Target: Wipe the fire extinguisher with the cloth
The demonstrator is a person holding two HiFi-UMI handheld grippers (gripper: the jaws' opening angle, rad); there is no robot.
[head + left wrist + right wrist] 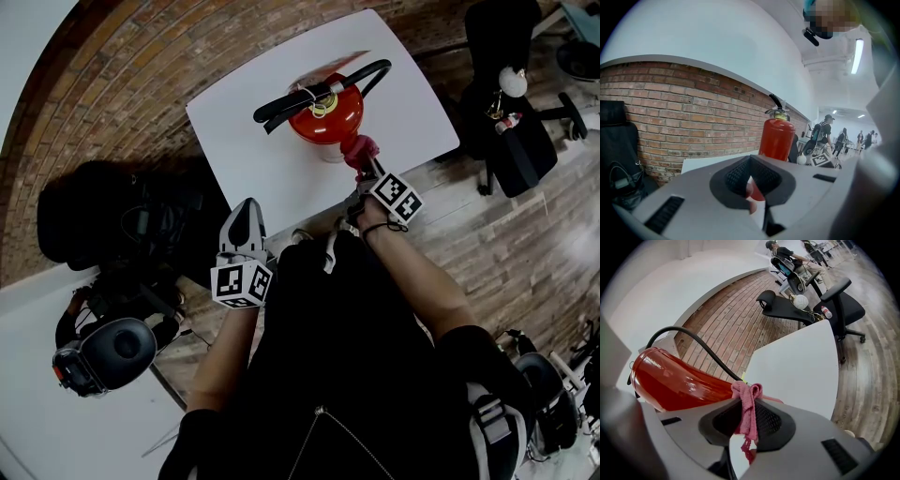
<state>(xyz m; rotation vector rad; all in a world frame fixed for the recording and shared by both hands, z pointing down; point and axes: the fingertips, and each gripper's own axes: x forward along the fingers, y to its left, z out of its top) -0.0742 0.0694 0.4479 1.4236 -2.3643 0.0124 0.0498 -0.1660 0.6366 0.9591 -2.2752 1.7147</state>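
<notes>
Your right tool [366, 167] pinched the cloth [359, 148] at the fire extinguisher [328, 114] mid-surface [234, 141]; your left tool [244, 225] hung closed, empty; wiping seemed barely begun.

Operator wears a black top [356, 366] with a thin zip [330, 424] at head-view 6 o'clock, and black short sleeves [472, 349]. There is a dark band [383, 226] on the right wrist.

The left gripper [247, 208] and right gripper [364, 161] are the same build:
- pale grey shells
- black ribbed pads [740, 174]
- dark slots [664, 213] on the jaw faces
- a marker cube [241, 282] of black-and-white squares on each
</notes>
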